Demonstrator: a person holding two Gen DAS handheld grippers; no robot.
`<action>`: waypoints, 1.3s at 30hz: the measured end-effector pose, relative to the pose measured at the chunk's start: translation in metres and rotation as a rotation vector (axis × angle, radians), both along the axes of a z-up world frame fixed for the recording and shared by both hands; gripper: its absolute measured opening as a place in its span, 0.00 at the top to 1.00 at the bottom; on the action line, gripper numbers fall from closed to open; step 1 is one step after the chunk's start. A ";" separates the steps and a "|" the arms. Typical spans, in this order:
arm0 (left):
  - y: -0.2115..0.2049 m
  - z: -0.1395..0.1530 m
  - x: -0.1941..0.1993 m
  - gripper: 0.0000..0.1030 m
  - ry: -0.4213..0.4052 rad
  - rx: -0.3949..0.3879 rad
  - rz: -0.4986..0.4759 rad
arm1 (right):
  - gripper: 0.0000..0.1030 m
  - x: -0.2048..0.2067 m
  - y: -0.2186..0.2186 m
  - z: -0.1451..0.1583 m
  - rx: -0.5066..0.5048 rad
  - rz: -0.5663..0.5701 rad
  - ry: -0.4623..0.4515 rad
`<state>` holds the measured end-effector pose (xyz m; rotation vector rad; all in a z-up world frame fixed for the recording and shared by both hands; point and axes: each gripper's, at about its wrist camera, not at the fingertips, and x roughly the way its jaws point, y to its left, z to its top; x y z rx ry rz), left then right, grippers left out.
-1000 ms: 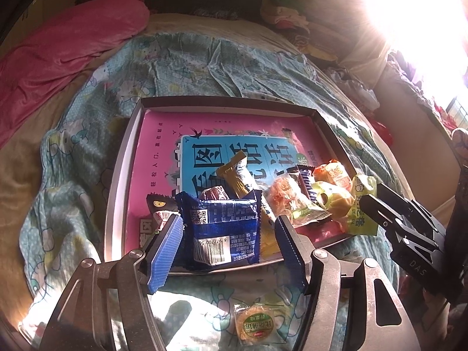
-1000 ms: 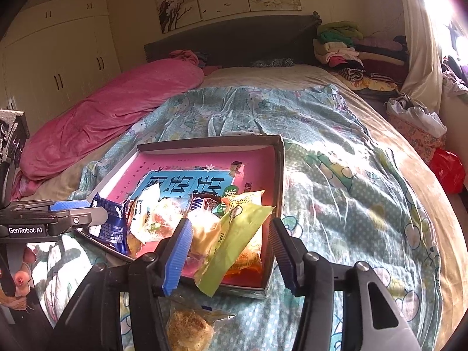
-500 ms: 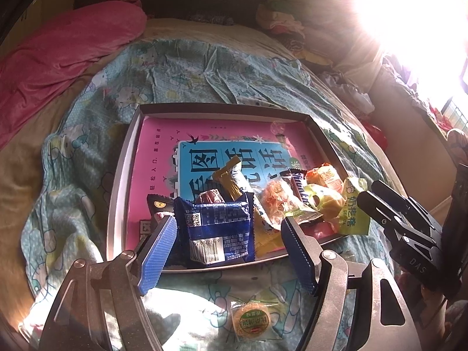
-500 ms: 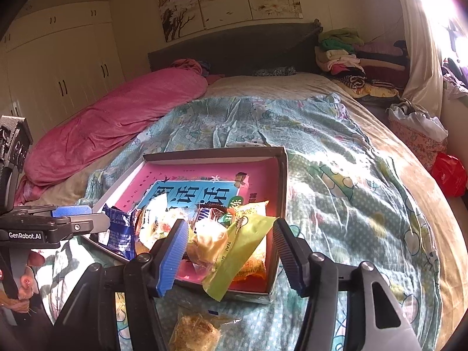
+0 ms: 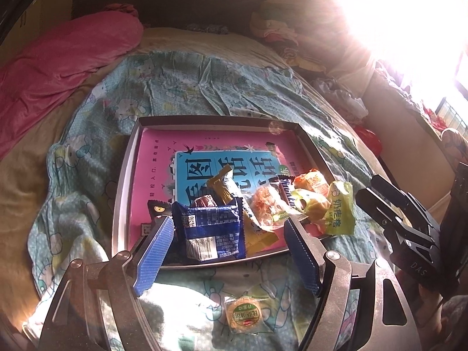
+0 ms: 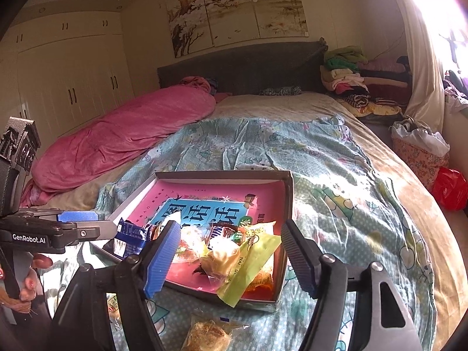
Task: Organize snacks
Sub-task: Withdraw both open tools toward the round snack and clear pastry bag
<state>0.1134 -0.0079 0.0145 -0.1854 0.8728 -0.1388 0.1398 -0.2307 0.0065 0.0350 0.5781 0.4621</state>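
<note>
A shallow pink-lined box [image 5: 125,175] [image 6: 288,204] lies on the bed and holds several snacks at its near end: a blue packet [image 5: 212,231], a brown bar [image 5: 223,185], a clear bag of orange snacks [image 5: 263,204] and a yellow-green packet [image 5: 340,212] [image 6: 248,266]. My left gripper [image 5: 226,253] is open and empty, hovering over the box's near edge. My right gripper [image 6: 229,254] is open and empty, above the box's near right corner. A round pastry [image 5: 244,313] and a floss cake packet [image 6: 209,336] lie on the sheet outside the box.
The bed has a crumpled teal cartoon sheet [image 6: 336,175]. A pink quilt [image 6: 117,143] lies along its left side. Folded clothes [image 6: 348,79] are stacked at the headboard. Strong window glare [image 5: 409,14] washes out the right.
Both grippers have pulled back and risen a little from the box; the box and snacks look smaller and lower in view. The snacks have not moved.
</note>
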 end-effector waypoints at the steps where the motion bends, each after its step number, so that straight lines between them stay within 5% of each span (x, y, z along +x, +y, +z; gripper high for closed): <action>1: -0.001 0.001 -0.002 0.23 -0.001 0.001 -0.005 | 0.29 -0.001 0.000 0.001 0.002 0.001 -0.003; 14: -0.008 0.000 -0.018 0.23 -0.003 0.030 -0.011 | 0.21 -0.019 -0.002 0.009 -0.006 -0.007 -0.042; 39: -0.013 -0.030 -0.039 0.23 0.087 0.061 -0.031 | 0.21 -0.032 0.000 -0.019 -0.013 -0.029 0.146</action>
